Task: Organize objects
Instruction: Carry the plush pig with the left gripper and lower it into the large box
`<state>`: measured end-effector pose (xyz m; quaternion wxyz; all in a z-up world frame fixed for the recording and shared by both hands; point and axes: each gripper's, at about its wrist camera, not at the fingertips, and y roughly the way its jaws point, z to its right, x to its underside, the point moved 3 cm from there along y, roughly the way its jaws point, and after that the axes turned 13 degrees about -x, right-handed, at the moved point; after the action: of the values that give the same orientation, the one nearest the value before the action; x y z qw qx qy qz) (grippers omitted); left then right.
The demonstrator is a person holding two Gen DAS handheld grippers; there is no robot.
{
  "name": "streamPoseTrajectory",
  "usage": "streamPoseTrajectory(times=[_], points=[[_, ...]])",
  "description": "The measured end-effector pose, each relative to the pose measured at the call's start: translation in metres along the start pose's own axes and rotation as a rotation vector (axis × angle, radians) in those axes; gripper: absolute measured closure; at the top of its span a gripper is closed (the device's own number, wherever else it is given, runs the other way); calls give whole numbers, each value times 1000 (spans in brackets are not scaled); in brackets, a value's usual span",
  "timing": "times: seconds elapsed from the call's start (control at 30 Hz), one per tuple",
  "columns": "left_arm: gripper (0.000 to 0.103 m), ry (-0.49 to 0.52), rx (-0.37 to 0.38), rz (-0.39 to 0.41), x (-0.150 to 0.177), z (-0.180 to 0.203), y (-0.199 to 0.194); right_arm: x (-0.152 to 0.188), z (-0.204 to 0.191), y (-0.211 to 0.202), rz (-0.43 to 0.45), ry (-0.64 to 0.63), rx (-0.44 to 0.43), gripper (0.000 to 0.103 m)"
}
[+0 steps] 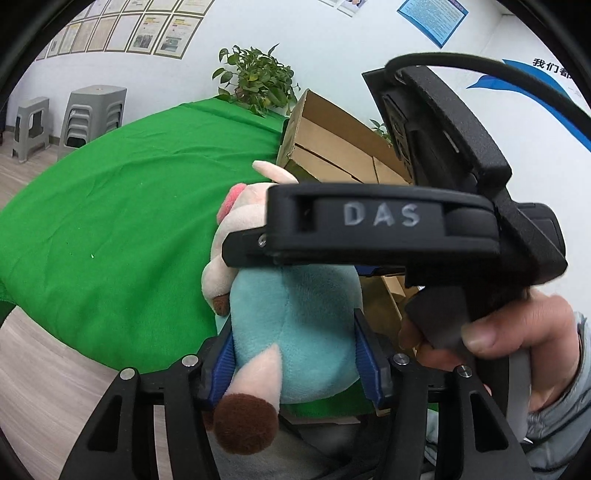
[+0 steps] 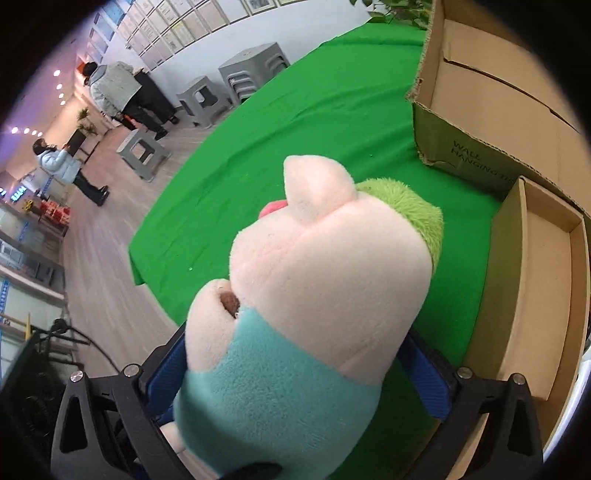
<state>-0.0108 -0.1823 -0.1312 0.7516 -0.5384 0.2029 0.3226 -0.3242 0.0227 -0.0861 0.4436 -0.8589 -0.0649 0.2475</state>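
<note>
The left gripper [image 1: 295, 354] points forward and downward, its blue pads [image 1: 369, 354] pressed against both sides of a plush toy's [image 1: 295, 325] teal body. Just above and ahead of it the right gripper [image 2: 295, 354] crosses sideways — a bare hand [image 1: 491, 332] in a grey sleeve [image 1: 554, 417] wraps its handle. Its own blue pads [image 2: 428, 365] flank the same toy, contact unclear.

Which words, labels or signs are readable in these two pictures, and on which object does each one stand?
"DAS": on the black body of the right tool.
"WALL HANGING", then digits too blurred: on the cardboard box.
Chinese characters "我们都", cut off at the edge: on the wall sign.
Framed papers and blue poster: too small to read.
</note>
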Motion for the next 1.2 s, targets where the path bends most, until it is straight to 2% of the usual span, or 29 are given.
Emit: streamPoseTrajectory(times=[0.27,0.67,0.8,0.9,1.07,1.2], points=[[52,53,-46,1,-10,18,3,6,7,-12,81,6,-40,22],[53,159,-183,3,-36,67,9,6,25,-39,142,76,-160,28],[53,241,-216,77,-65,105,0,-6,23,-68,224,62,-223,28],[53,303,-200,163,-87,139,-7,-16,23,-105,323,30,-232,28],[53,381,-144,298,-130,195,-11,-32,28,-172,486,-39,-186,28],[53,426,-76,398,-167,229,-6,-48,29,-220,617,-98,-116,28]])
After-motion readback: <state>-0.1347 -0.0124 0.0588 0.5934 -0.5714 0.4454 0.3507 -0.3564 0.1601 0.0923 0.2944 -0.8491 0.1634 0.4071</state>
